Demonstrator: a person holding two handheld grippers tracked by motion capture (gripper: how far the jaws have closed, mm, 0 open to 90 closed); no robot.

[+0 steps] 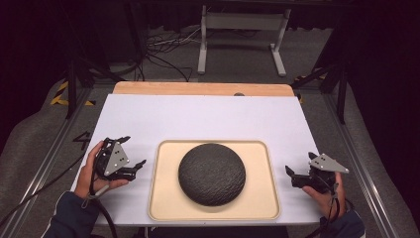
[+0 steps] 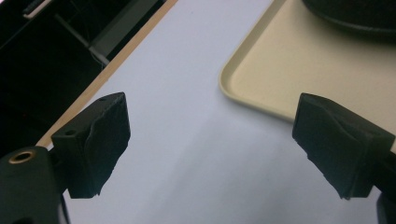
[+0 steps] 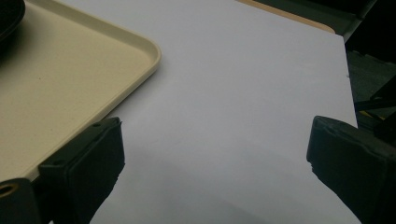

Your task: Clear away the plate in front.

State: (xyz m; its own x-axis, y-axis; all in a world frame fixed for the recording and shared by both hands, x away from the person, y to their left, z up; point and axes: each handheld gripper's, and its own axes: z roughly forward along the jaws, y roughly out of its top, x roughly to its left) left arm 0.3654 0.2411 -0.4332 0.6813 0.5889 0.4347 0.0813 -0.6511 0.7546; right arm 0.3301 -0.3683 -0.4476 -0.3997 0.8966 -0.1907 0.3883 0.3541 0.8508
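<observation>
While flanking cream tray (image 1: 159,198) with dark dome (image 1: 212,173), left gripper (image 1: 134,152) and right gripper (image 1: 289,174) spread apart, empty; probably positioned for grabbing both tray edges.

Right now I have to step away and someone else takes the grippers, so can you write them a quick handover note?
Left gripper: open, nothing between the jaws, over the white table just left of the tray.
Right gripper: open, empty, over the table just right of the tray.
Things: the dark round dome sits in the middle of the beige tray, near the front edge of the table.
Done: nothing visible yet; neither gripper touches the tray or dome.
Left: probably bring both grippers in to the tray's sides and take hold, though that is a guess from how they flank it.
</observation>
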